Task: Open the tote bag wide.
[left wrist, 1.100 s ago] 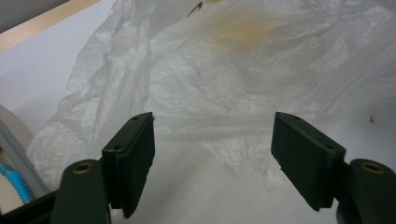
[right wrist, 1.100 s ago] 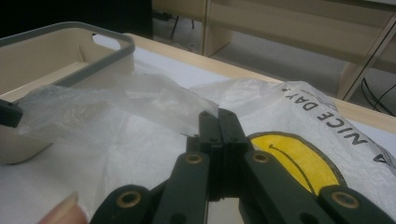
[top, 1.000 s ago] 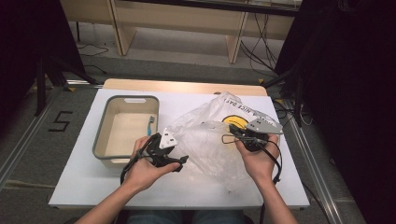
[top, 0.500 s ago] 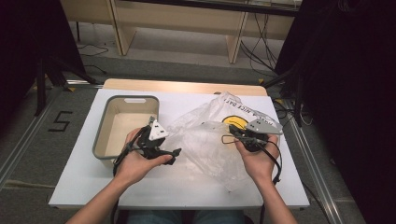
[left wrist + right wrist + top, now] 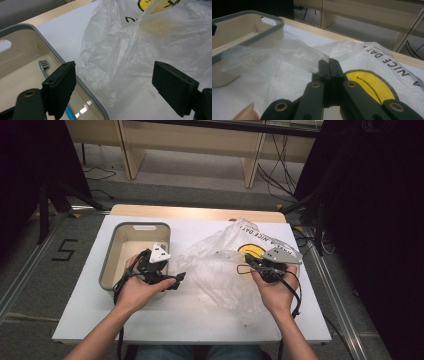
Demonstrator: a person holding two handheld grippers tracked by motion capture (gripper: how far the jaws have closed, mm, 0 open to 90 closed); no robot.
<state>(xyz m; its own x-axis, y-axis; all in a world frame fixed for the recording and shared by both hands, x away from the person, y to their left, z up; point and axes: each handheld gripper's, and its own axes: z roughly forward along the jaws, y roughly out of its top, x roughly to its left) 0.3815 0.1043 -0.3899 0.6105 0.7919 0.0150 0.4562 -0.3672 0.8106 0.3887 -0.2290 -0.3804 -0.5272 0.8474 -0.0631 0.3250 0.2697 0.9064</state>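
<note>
The left claw (image 5: 172, 281) stands with its jaws wide apart and nothing between them; they have just been opening, and in the left gripper view (image 5: 113, 90) they straddle bare white tabletop (image 5: 140, 100) beside the near fringe of the plastic bag (image 5: 117, 52), one jaw hanging over the grey rim of the tray (image 5: 82, 86). Inside the tray (image 5: 131, 251) a blue toothbrush (image 5: 44, 67) lies along the wall close to that rim. The right claw (image 5: 248, 266) is fully closed, its jaws pressed together on a fold of the thin clear film of the plastic bag (image 5: 225, 270), as the right gripper view (image 5: 328, 65) shows, with the film lifted into a ridge that runs toward the tray (image 5: 249, 41). The bag sprawls across the middle and right of the tabletop (image 5: 190, 320), its yellow smiley print just beyond the right claw and its left edge near the tray's right wall. Open white surface lies along the near edge in front of both hands and at the far edge behind the tray
</note>
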